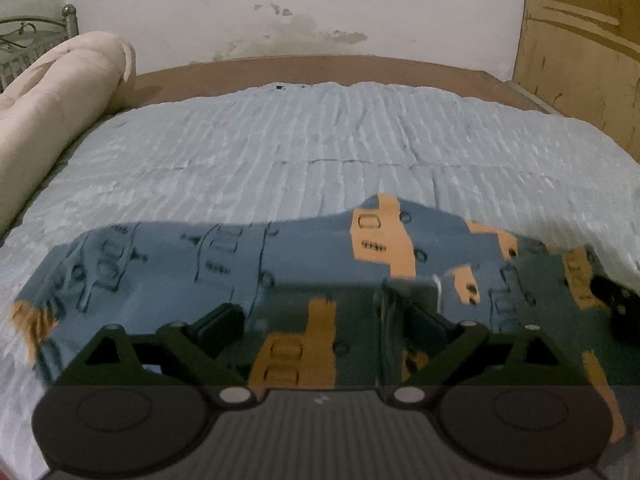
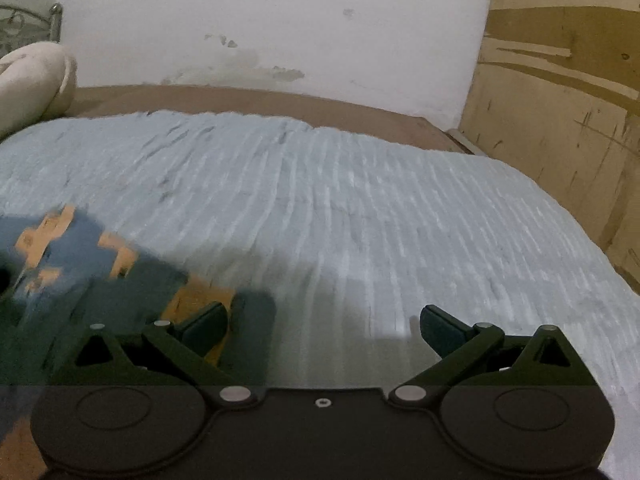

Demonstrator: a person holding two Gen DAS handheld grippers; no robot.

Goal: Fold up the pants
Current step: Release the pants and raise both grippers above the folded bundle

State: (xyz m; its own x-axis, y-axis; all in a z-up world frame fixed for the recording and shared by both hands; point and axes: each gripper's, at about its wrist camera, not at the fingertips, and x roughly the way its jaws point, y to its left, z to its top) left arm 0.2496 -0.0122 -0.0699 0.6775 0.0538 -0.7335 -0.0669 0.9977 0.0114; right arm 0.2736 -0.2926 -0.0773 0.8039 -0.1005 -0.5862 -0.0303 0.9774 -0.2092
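Pants (image 1: 248,264) in blue-grey cloth with orange patches and dark outline prints lie flat across the near part of the bed (image 1: 360,140), on a pale blue ribbed bedspread. No brand, label or readable writing shows on them; the printed marks are only small box and dash shapes. From the left wrist view the left tool (image 1: 320,320) hangs low over the pants with its fingers spread wide apart, the cloth lying beneath and between them, and no pad pressing on it. A fold edge of the pants runs just beyond the right-hand finger.

From the right wrist view the right tool (image 2: 322,326) also stands wide apart with nothing clamped. Its left-hand finger sits over the blurred end of the pants (image 2: 80,264), while the other finger is over bare bedspread. A rolled cream blanket (image 1: 60,92) rests at the far left of the bed, beside a metal bedframe (image 1: 36,36). Behind stand a stained white wall (image 1: 300,12) and a plywood panel (image 1: 580,60)
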